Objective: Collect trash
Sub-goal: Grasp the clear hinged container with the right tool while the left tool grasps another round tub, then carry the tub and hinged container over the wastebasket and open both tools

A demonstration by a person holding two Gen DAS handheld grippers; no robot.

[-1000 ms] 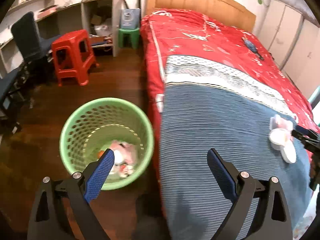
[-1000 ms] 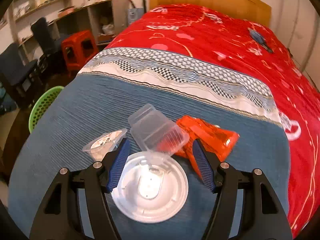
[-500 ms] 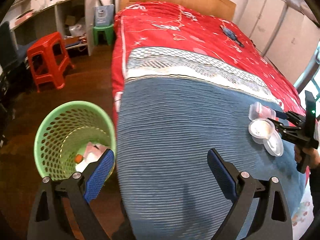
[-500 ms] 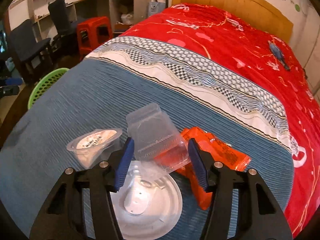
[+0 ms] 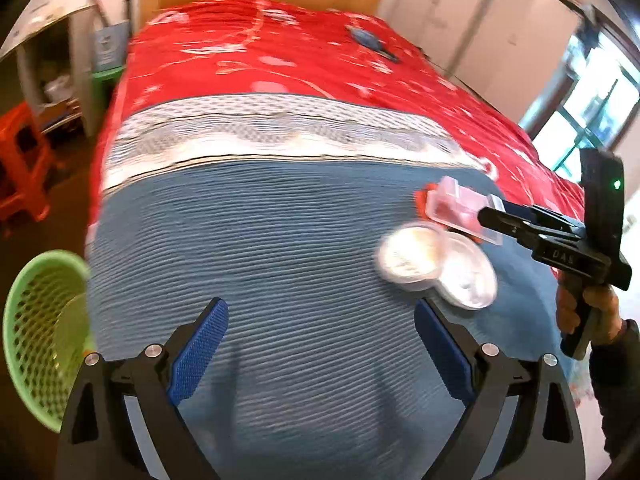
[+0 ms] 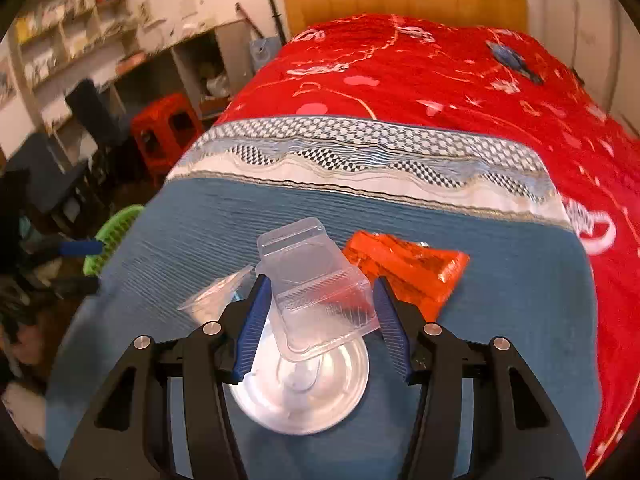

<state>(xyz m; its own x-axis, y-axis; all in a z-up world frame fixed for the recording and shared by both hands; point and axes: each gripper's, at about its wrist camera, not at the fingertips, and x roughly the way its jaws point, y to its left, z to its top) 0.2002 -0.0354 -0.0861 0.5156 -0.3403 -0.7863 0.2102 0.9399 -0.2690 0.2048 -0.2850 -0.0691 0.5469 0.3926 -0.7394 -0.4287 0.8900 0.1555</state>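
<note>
Trash lies on the blue blanket [image 6: 500, 280] of the bed. My right gripper [image 6: 320, 320] is shut on a clear plastic clamshell box [image 6: 316, 288] and holds it lifted above a round clear lid [image 6: 304, 392]. A small clear cup [image 6: 212, 300] lies to its left and an orange wrapper [image 6: 404, 268] to its right. In the left wrist view the box [image 5: 460, 208], the cup [image 5: 412, 260], the lid [image 5: 468, 276] and the right gripper [image 5: 496, 218] show at the right. My left gripper [image 5: 320, 344] is open and empty over the blanket.
A green mesh trash basket [image 5: 36, 332] stands on the floor left of the bed; it also shows in the right wrist view [image 6: 112, 236]. A red stool [image 6: 168, 132], dark chairs and shelves stand at the left wall. A blue object [image 5: 370, 40] lies far up the red bedspread.
My right gripper has closed on the clear box and raised it off the lid. My left gripper has swung right, from above the basket to over the blanket.
</note>
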